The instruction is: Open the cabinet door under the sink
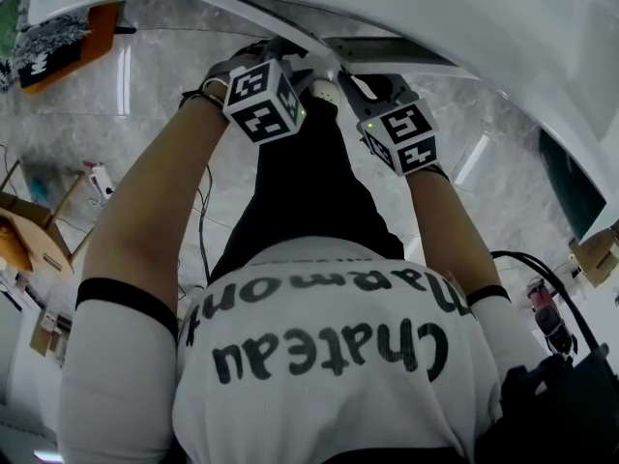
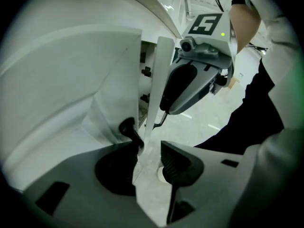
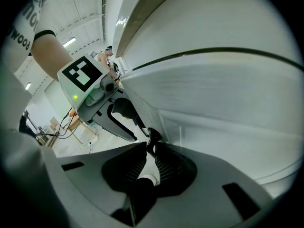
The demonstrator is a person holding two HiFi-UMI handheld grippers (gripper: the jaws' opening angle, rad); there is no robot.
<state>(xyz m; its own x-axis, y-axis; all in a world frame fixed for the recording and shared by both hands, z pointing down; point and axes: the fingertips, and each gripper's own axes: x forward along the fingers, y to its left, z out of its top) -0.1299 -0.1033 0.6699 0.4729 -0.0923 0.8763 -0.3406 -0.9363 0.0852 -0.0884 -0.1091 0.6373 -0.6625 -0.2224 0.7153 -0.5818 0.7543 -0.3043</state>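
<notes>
White and seen edge-on, the cabinet door [image 2: 159,75] is found under the sink [image 1: 464,17], standing ajar from the cabinet front [image 2: 95,80]. Both forearms [image 1: 155,211] are stretched down and forward, side by side, with the grippers tilted steeply downward. The left gripper [image 2: 148,142] is held partly open, the door's edge being taken between its jaws, with one pad [image 2: 178,158] kept clear of it. The right gripper [image 3: 151,139] is nearly closed, its tips set at the same edge.
</notes>
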